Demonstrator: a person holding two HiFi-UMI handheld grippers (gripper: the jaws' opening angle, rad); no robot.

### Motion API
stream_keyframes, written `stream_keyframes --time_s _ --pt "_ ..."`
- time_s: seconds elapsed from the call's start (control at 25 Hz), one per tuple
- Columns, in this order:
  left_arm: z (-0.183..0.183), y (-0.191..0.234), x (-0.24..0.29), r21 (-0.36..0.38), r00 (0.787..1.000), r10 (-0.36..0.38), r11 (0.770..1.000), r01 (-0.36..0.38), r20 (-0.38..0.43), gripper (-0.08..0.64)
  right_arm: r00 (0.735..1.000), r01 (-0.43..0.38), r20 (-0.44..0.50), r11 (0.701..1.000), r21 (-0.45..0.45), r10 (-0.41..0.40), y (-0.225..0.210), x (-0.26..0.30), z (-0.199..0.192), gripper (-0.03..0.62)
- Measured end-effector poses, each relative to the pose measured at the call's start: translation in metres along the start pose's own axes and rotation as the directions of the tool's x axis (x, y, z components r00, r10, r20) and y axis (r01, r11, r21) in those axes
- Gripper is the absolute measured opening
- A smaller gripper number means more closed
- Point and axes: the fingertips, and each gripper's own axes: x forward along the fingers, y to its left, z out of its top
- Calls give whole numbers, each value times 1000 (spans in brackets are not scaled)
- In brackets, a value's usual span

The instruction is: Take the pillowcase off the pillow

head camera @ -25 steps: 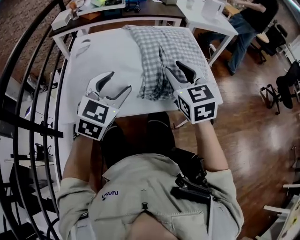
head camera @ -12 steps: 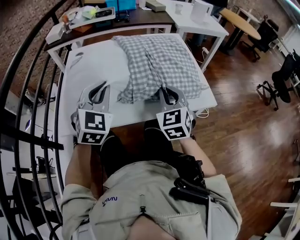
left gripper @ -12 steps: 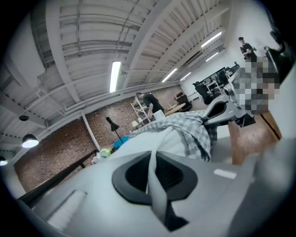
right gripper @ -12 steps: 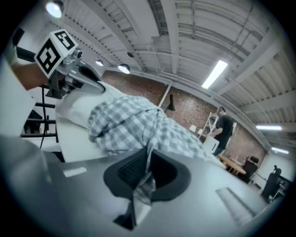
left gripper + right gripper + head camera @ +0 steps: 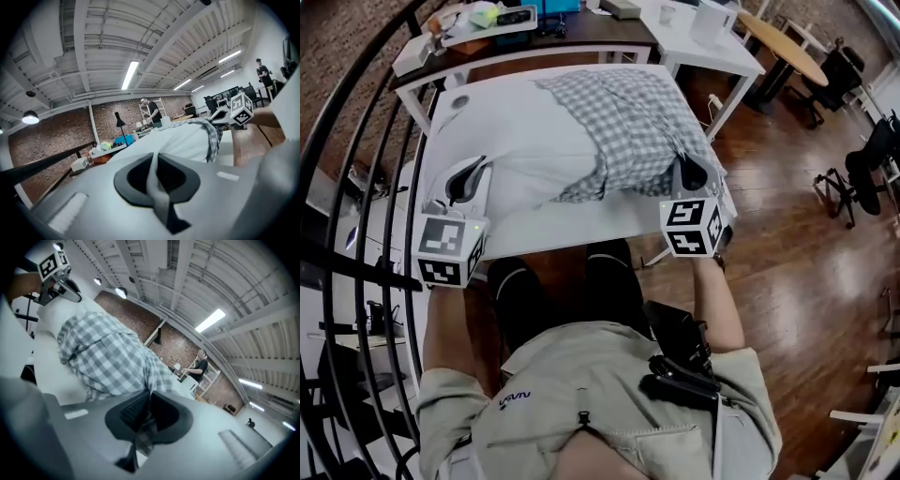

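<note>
Checked pillowcase (image 5: pixel 649 117) hem between my right gripper (image 5: pixel 692 171) jaws, just closing on it; left gripper (image 5: pixel 465 180) clamped on white pillow (image 5: pixel 525 145). Thin bites: either could slip under pull.

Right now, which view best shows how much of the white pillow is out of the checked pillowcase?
The head view: from above, the bare white pillow and the checked pillowcase bunched over its right part both show whole. The left gripper view sees them low and foreshortened; the right gripper view shows mostly pillowcase.
</note>
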Motion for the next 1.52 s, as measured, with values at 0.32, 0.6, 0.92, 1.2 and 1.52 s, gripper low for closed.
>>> stream_keyframes --time_s 0.32,0.6,0.92,1.2,1.52 --pt "-55 -47 6 -85 993 -86 993 79 -80 20 980 -169 -78 969 178 185 39 0 -48 23" --pt "38 -62 -23 7 989 -138 990 138 56 212 934 -347 207 883 315 292 -11 -49 29 186" --pt "76 11 72 -62 997 -72 995 74 39 224 873 -448 318 867 217 371 -23 35 136 186" --pt "51 38 144 -176 982 -133 978 109 -133 267 819 -563 268 802 199 508 18 120 209 186" --pt "-11 0 159 -189 922 -226 967 172 -313 155 785 -593 -108 790 153 610 82 201 174 237"
